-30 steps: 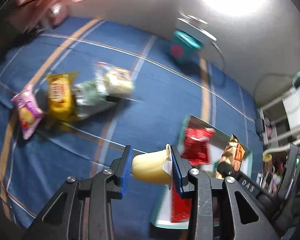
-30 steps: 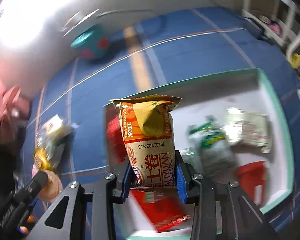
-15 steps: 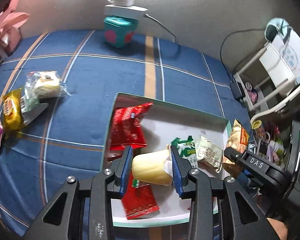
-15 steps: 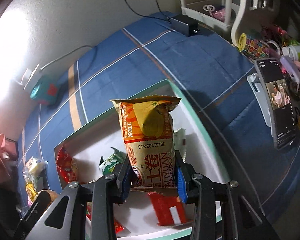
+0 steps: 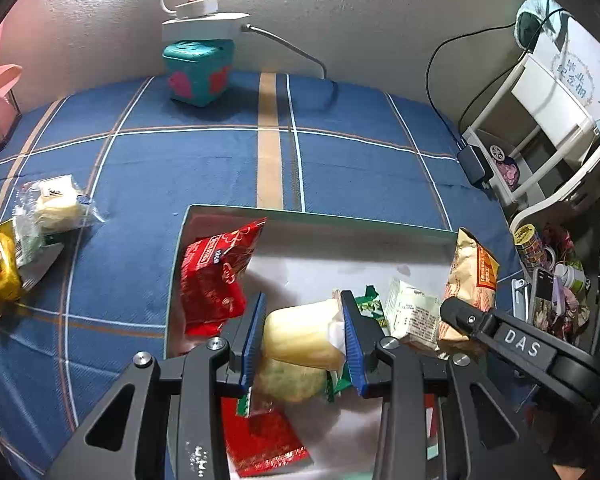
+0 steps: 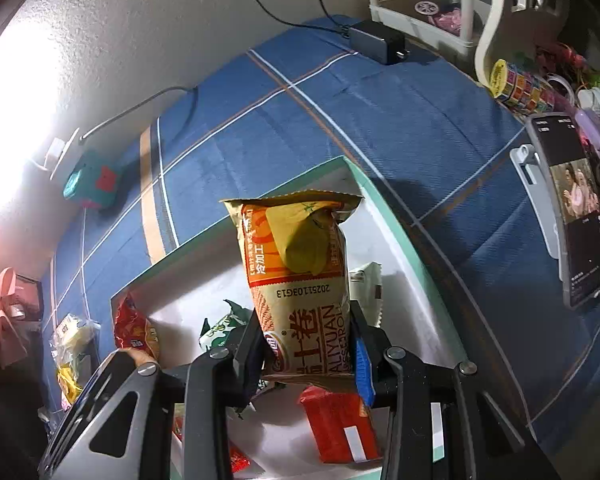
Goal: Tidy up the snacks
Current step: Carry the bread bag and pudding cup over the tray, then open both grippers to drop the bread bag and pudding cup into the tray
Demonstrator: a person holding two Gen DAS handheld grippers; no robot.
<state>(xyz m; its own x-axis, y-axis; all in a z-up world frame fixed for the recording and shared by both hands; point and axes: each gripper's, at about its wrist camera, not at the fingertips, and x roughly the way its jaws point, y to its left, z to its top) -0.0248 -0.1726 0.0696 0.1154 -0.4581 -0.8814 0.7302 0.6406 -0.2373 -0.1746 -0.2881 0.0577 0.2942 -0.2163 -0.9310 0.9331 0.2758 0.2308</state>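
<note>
My left gripper (image 5: pixel 302 342) is shut on a pale yellow wrapped cake (image 5: pixel 304 336) and holds it over the green-rimmed white tray (image 5: pixel 312 218). The tray holds a red packet (image 5: pixel 216 276), a green packet (image 5: pixel 370 304), a white packet (image 5: pixel 414 316) and another red packet (image 5: pixel 268 440). My right gripper (image 6: pixel 310 356) is shut on an orange snack bag (image 6: pixel 300 280), upright over the tray's right side (image 6: pixel 384 208); that bag also shows in the left wrist view (image 5: pixel 470 280). Loose snacks lie left of the tray: a clear-wrapped cake (image 5: pixel 54 206) and a yellow packet (image 5: pixel 2 266).
The surface is a blue plaid cloth (image 5: pixel 204 160). A teal box (image 5: pixel 198 72) with a white power strip stands at the back wall. A white rack (image 5: pixel 540 120), a charger (image 5: pixel 474 166) and a phone on a stand (image 6: pixel 572 208) are on the right.
Both grippers have moved further over the tray with their snacks still held. The left one came from the loose snacks on the left and now sits lower, over the tray's middle.
</note>
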